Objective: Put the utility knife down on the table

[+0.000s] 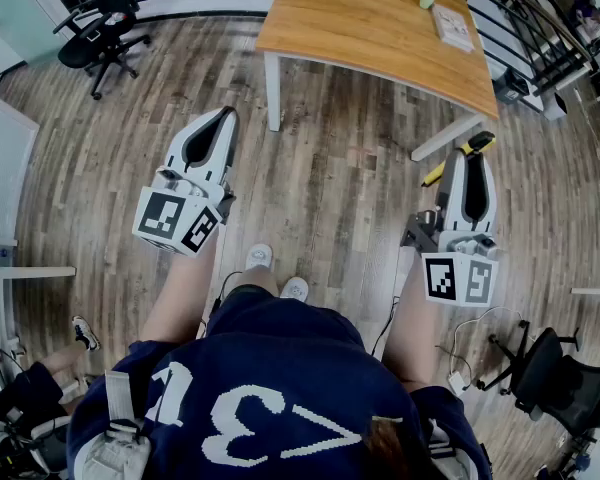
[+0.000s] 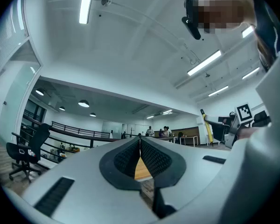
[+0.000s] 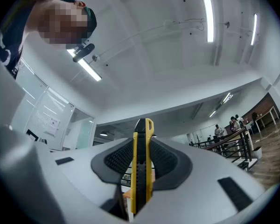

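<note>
With the left gripper pressed together and empty, the right gripper, pinching the knife, should clear the tabletop's near edge and lower flat before letting go.

Yellow-black utility knife clamped edge-on between right gripper jaws, end poking past tips, above floor, short of wooden white-legged table.

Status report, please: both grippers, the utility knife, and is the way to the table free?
Left gripper shut, empty. Right gripper shut on utility knife, off the table. Table ahead across bare floor; nothing in the way.
</note>
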The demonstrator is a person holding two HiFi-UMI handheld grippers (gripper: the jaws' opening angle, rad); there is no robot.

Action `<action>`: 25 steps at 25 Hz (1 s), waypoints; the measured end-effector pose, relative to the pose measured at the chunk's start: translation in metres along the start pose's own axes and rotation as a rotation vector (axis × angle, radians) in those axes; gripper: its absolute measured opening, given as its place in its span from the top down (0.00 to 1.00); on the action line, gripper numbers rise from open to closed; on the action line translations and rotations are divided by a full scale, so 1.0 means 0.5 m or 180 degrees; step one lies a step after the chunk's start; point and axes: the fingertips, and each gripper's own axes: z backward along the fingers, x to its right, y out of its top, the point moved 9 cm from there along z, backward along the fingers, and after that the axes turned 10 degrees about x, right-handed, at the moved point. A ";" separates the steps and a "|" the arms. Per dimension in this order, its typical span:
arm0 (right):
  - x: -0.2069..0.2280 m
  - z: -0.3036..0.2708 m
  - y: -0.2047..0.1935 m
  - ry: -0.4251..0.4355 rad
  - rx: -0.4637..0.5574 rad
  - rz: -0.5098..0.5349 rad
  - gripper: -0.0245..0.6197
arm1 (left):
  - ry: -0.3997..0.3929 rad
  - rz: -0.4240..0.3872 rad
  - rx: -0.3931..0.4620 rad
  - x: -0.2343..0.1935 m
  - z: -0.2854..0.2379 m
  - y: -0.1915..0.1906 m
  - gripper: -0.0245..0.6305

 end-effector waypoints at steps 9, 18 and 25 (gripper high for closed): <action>0.030 0.017 0.025 -0.0007 0.0161 0.0037 0.77 | 0.0014 -0.0047 -0.0017 0.043 -0.007 -0.001 0.94; 0.054 -0.028 -0.012 0.0000 0.0091 -0.0057 0.77 | 0.0029 -0.0003 -0.0084 0.021 -0.052 -0.030 0.94; 0.082 -0.141 -0.068 0.0030 0.0065 0.0002 0.77 | -0.0074 0.0086 -0.0045 -0.048 -0.180 -0.079 0.94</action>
